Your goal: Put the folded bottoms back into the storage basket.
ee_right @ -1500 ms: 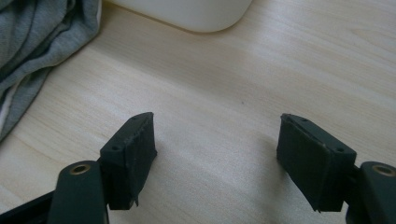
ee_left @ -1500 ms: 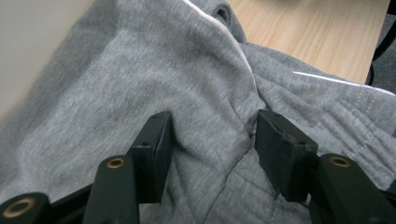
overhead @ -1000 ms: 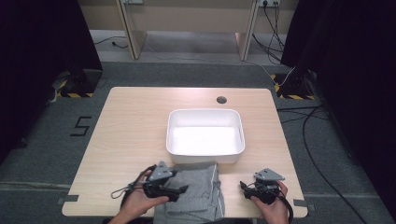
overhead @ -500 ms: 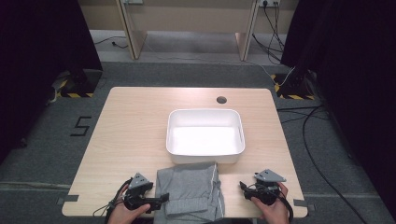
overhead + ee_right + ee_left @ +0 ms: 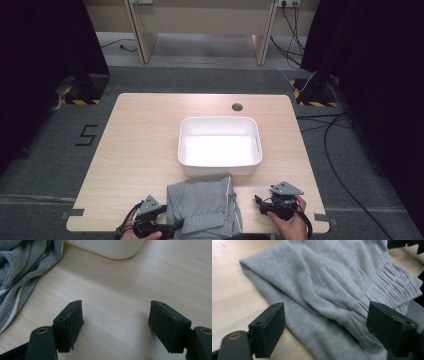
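A folded grey garment (image 5: pixel 204 204) with a ribbed waistband lies at the table's front edge, just in front of a white tub (image 5: pixel 220 146). My left gripper (image 5: pixel 172 226) stands open at the garment's front left corner; in the left gripper view the grey cloth (image 5: pixel 329 290) spreads between and beyond the wide-apart jaws. My right gripper (image 5: pixel 260 204) is open a short way right of the garment, over bare wood. The right gripper view has the garment's edge (image 5: pixel 22 267) at upper left and the tub's wall (image 5: pixel 107 247) at the top.
The light wooden table (image 5: pixel 145 145) has a round cable hole (image 5: pixel 237 106) behind the tub. The white tub holds nothing. Cables run over the grey floor at the right, and dark curtains stand on both sides.
My left gripper has drawn back from on top of the garment to its front left corner. The garment lies flatter. The right gripper has stayed put.
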Tool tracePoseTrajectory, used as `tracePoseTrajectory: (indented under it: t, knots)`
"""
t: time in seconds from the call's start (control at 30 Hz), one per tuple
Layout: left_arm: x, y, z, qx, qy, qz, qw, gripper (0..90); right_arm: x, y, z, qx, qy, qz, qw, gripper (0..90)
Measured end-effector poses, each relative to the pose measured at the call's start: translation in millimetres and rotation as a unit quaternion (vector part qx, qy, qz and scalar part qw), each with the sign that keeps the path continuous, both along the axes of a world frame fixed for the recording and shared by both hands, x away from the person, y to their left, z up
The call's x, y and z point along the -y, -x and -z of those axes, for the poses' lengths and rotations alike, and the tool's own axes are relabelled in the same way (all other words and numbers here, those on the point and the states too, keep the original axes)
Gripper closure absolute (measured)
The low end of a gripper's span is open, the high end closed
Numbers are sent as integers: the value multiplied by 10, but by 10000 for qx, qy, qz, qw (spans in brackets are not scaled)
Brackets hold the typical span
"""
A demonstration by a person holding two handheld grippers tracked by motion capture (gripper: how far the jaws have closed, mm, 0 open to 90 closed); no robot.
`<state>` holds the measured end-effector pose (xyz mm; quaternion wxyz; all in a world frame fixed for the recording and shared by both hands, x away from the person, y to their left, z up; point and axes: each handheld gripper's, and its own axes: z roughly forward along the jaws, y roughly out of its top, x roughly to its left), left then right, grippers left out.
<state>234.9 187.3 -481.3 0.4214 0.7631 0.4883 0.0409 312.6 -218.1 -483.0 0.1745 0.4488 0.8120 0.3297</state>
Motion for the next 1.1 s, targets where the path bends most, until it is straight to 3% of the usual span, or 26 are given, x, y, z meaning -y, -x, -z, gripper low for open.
tracePoseTrajectory:
  t: [0.13,0.3,0.5,0.67,0.87,0.97,1.03,1.1]
  knots:
    - [11,-48,28,-120,-2,48,9999,138,-10,-3,-3,3,26,-51,10000,285]
    - [25,-115,26,-257,181,97,9995,136,-42,3,-12,13,93,-110,9999,289]
    - [105,-191,29,-299,257,218,9990,136,-52,2,-5,-15,24,-127,9999,288]
    - [144,-194,12,-279,155,232,9992,142,-56,4,-7,20,61,-150,9999,290]
    - [-14,-92,0,-278,110,70,9995,144,-56,8,-7,0,40,-145,9999,290]
    - [-48,-25,5,-229,-32,-9,9997,143,-55,11,-5,-24,9,-139,9999,290]
    - [-6,-5,4,-145,-304,75,9994,141,-62,10,-8,-10,44,-142,9999,290]
    - [33,-27,5,-192,-204,147,9995,138,-66,15,-6,-8,34,-151,9999,291]
